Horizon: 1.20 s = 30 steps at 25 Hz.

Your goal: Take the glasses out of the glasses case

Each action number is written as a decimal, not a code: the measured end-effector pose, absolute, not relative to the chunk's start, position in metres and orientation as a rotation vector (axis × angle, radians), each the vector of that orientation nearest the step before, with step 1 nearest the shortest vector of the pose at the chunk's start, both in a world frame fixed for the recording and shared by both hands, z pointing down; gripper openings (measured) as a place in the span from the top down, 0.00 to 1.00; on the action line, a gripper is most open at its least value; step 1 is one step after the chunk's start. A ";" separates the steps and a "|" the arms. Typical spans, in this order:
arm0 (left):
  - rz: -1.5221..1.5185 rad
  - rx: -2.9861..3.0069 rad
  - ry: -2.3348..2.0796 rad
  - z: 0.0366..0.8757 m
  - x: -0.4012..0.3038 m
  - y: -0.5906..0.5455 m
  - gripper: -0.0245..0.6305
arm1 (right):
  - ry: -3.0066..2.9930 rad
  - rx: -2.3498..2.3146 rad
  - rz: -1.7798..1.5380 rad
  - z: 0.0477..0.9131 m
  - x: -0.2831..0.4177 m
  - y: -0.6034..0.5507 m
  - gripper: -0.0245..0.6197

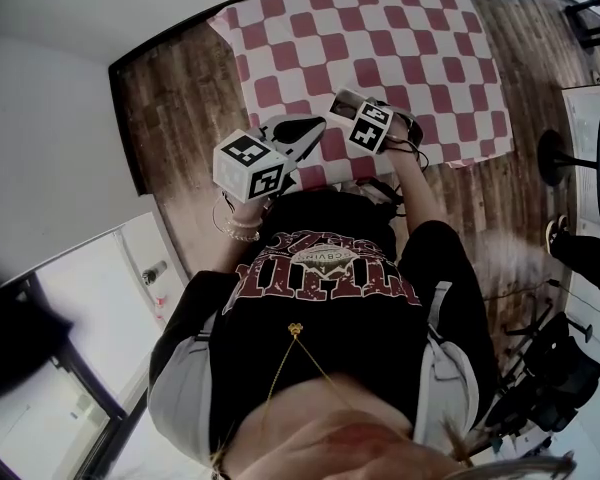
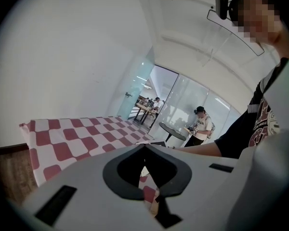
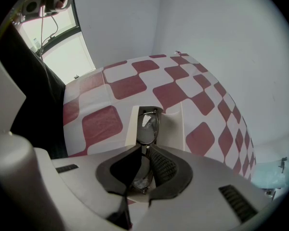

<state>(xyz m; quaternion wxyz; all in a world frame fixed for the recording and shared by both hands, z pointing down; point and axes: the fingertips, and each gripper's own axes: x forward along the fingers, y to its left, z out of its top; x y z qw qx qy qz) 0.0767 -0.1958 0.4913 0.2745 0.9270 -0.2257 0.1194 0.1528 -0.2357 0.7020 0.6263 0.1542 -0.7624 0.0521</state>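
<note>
In the right gripper view my right gripper (image 3: 145, 148) is shut on the glasses (image 3: 147, 128). One lens sticks out past the jaw tips and the other shows between the pads. They hang just over the open white glasses case (image 3: 172, 125), which lies on the red-and-white checked cloth (image 3: 135, 83). In the left gripper view my left gripper (image 2: 144, 147) has its tips together with nothing visible between them. In the head view the left gripper (image 1: 305, 128) and the right gripper (image 1: 342, 103) face each other at the near edge of the cloth. Glasses and case are hidden there.
The checked cloth (image 1: 380, 48) covers part of a wooden table (image 1: 170, 98), close to a white wall. A round black side table (image 1: 558, 154) and another person's shoe (image 1: 557, 234) are at the right. Two people (image 2: 201, 124) stand behind glass in the distance.
</note>
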 end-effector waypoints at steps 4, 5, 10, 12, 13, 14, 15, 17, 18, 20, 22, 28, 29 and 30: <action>0.332 2.487 -0.606 0.495 0.074 -0.196 0.96 | -1.754 0.360 0.116 0.702 0.152 -0.236 0.86; 0.334 2.485 -0.605 0.495 0.074 -0.196 0.96 | -1.757 0.362 0.113 0.702 0.152 -0.236 0.86; 0.332 2.489 -0.606 0.493 0.072 -0.197 0.96 | -1.778 0.379 0.093 0.700 0.152 -0.235 0.86; 0.334 2.490 -0.605 0.493 0.072 -0.196 0.96 | -1.787 0.397 0.082 0.699 0.153 -0.235 0.87; 0.335 2.490 -0.603 0.493 0.072 -0.196 0.96 | -1.790 0.407 0.075 0.699 0.153 -0.235 0.87; 0.336 2.489 -0.603 0.493 0.072 -0.196 0.96 | -1.792 0.417 0.068 0.698 0.154 -0.236 0.87; 0.337 2.488 -0.603 0.493 0.072 -0.196 0.96 | -1.793 0.425 0.064 0.698 0.154 -0.236 0.87; 0.340 2.486 -0.605 0.495 0.070 -0.196 0.96 | -1.794 0.440 0.061 0.696 0.155 -0.237 0.88; 0.342 2.486 -0.606 0.495 0.069 -0.196 0.96 | -1.794 0.446 0.060 0.696 0.156 -0.237 0.88; 0.342 2.486 -0.609 0.495 0.068 -0.195 0.96 | -1.792 0.460 0.056 0.694 0.158 -0.238 0.89; 0.339 2.482 -0.611 0.496 0.066 -0.196 0.96 | -1.783 0.470 0.046 0.692 0.160 -0.239 0.89; 0.339 2.472 -0.597 0.499 0.065 -0.193 0.96 | -1.780 0.489 0.023 0.686 0.163 -0.240 0.91; 0.340 2.473 -0.596 0.499 0.066 -0.193 0.96 | -1.785 0.496 0.026 0.684 0.164 -0.240 0.91; 0.340 2.474 -0.595 0.499 0.066 -0.193 0.96 | -1.791 0.504 0.029 0.682 0.164 -0.239 0.91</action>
